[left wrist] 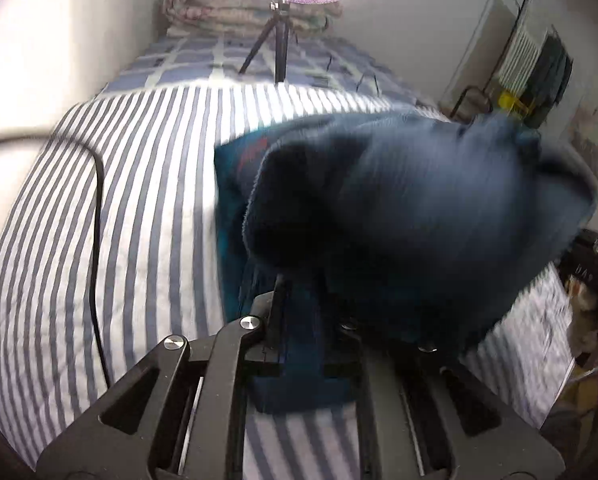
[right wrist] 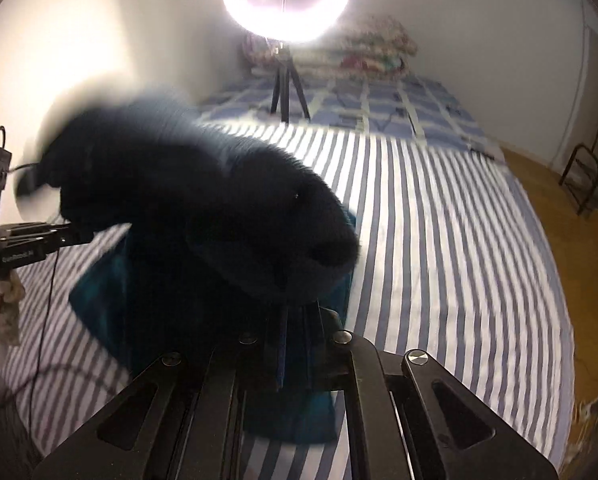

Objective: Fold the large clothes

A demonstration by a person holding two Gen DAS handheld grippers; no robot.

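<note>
dark blue garment [left wrist: 399, 208] bunched, pinched in both grippers [left wrist: 299, 312] [right wrist: 295, 332]

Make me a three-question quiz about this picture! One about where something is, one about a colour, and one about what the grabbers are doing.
1. Where does the tripod stand?
A. on the bed
B. on the floor
C. on a chair

2. What colour is the garment?
A. red
B. dark blue
C. yellow

3. What are the left gripper and right gripper doing?
A. both open, holding nothing
B. both shut on the garment
C. only one holds it

Answers:
1. A: its legs rest on the checked cover beyond the striped sheet.
2. B: the lifted cloth looks dark blue in both views.
3. B: in each wrist view cloth runs between closed fingers.
</note>
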